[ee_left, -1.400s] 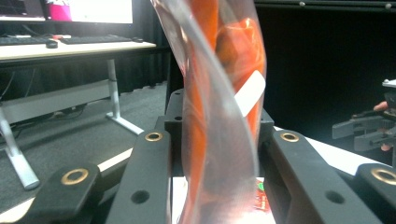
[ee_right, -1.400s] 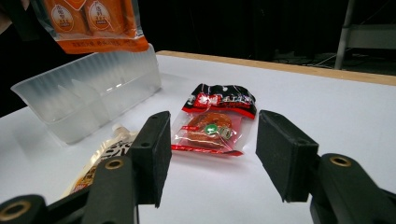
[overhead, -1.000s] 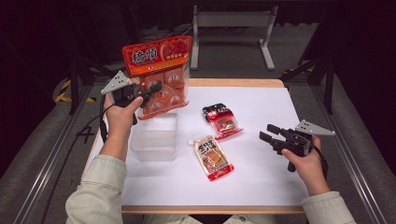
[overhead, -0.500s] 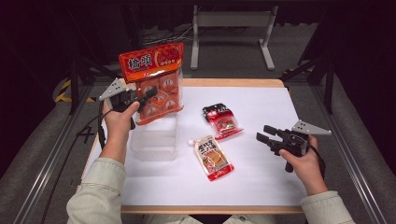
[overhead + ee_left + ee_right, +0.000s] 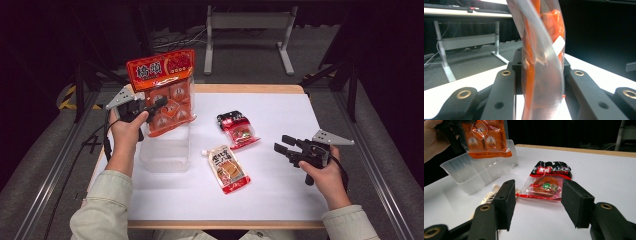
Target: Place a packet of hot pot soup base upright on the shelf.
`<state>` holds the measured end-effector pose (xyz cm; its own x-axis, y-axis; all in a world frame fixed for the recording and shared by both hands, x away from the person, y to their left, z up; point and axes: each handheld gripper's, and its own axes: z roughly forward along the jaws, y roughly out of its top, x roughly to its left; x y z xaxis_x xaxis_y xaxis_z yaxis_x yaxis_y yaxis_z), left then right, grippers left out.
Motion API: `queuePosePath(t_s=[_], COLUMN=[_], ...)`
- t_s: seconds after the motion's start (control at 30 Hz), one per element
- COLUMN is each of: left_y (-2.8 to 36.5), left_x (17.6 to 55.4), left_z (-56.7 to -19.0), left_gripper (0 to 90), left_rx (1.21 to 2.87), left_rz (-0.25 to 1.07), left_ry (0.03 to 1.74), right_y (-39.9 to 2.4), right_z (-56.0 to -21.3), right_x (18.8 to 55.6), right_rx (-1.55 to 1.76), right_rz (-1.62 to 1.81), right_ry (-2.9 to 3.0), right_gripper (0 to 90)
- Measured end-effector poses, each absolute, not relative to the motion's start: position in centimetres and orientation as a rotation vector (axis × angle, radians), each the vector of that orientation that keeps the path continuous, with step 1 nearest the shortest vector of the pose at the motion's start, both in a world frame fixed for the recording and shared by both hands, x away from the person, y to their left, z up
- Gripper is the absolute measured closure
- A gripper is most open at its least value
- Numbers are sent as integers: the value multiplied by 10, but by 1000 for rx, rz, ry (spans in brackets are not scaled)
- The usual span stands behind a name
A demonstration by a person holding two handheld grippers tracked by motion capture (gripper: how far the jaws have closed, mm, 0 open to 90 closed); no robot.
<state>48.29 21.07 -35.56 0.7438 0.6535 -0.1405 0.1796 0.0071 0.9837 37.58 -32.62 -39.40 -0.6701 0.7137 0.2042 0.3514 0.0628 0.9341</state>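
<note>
Here the left gripper clamps the orange snack pack upright, its lower edge just above the clear plastic bin. Right of the bin lie a tan pouch and a red-and-black packet. Farther right, the right gripper hovers with jaws parted, gripping nothing.

We saw a lab-like recording room: black curtains hung beyond the claws, cables lay on grey floor, and metal rails flanked a white-covered surface.
</note>
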Motion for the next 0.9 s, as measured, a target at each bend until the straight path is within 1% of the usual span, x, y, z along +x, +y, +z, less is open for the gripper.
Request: queuePosePath(t_s=[0.1,0.27,0.37,0.53,0.7,0.8,0.9], left_y=[213,218,218,212,215,218,216], left_x=[480,476,474,469,468,465,461], left_z=[-358,-363,-362,-362,-366,-370,-370], left_gripper=[705,704,704,704,704,704,705], left_rx=[1536,1531,1569,1680,1669,1637,1634], left_rz=[435,438,423,423,411,441,532], left_ry=[740,742,728,714,745,790,846], right_y=[-326,-325,-324,-325,-326,-326,-325], right_z=[-394,-394,-394,-394,-394,-394,-393], right_x=[376,376,375,376,375,375,374], right_rx=[1065,1066,1062,1056,1049,1048,1047], right_rz=[1641,1643,1646,1647,1650,1651,1654], right_ry=[2037,2037,2041,2040,2041,2040,2039], right_gripper=[455,454,452,451,450,450,450])
